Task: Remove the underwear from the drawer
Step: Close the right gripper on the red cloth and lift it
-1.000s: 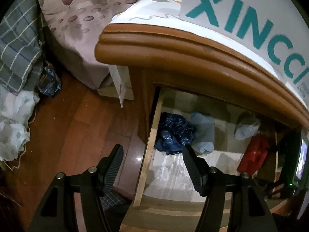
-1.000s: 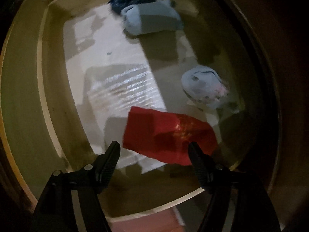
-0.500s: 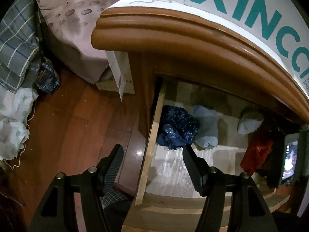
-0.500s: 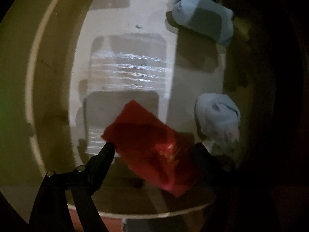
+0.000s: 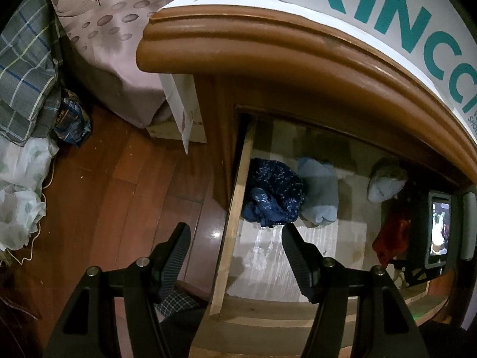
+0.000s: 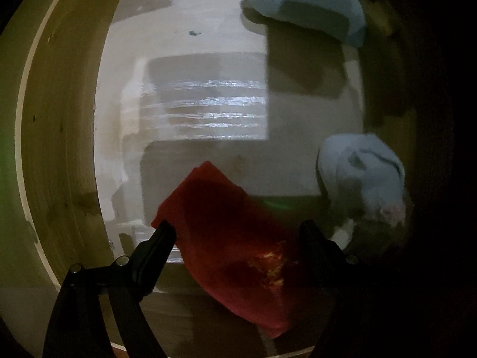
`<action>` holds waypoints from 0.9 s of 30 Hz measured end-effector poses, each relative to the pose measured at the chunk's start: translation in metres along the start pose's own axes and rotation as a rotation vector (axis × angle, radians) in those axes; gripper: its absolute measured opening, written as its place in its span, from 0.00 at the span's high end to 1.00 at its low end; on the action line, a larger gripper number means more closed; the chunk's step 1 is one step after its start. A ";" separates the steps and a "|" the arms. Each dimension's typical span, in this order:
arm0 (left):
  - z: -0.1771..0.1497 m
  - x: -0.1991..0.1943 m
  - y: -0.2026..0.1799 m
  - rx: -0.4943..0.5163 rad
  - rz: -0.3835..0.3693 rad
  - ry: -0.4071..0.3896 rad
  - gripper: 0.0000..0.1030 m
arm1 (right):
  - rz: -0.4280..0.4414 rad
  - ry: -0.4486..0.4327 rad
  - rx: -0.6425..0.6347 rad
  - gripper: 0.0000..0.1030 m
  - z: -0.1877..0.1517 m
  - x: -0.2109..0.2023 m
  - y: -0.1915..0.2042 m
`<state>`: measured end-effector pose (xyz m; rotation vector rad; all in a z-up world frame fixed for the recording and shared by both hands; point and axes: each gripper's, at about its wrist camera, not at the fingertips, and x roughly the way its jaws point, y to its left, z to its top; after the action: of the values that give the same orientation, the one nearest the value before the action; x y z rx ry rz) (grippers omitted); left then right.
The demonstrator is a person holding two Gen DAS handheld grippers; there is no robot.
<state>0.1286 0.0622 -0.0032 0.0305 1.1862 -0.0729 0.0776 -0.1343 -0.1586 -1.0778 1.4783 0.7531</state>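
Four pieces of underwear lie in the open drawer (image 5: pixel 235 208): one red piece (image 6: pixel 232 232) near the front, two pale blue bundles, one (image 6: pixel 360 176) just behind the red and one (image 6: pixel 310 3) farther back and cut off by the frame, and one dark blue speckled piece (image 5: pixel 272 194) against the side wall. The right gripper (image 6: pixel 235 232) hangs over the red piece, its jaws just opened wider and standing to either side of it; whether the pads touch the cloth is hard to tell in the dim blur. The left gripper (image 5: pixel 235 238) hovers above the drawer's side wall, jaws apart, holding nothing. The wooden cabinet top (image 5: pixel 268 50) hides the drawer's rear.
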 end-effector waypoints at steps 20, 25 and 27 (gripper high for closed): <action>-0.001 0.007 -0.002 0.012 0.012 0.023 0.37 | 0.114 -0.060 0.186 0.32 -0.053 -0.007 -0.013; -0.001 0.010 -0.004 0.013 0.019 0.027 0.37 | 0.145 -0.083 0.240 0.48 -0.067 -0.016 -0.005; -0.001 0.010 -0.004 0.014 0.023 0.026 0.37 | 0.155 -0.093 0.272 0.54 -0.071 -0.017 -0.004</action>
<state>0.1308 0.0580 -0.0126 0.0575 1.2111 -0.0612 0.0529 -0.1961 -0.1273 -0.7202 1.5452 0.6767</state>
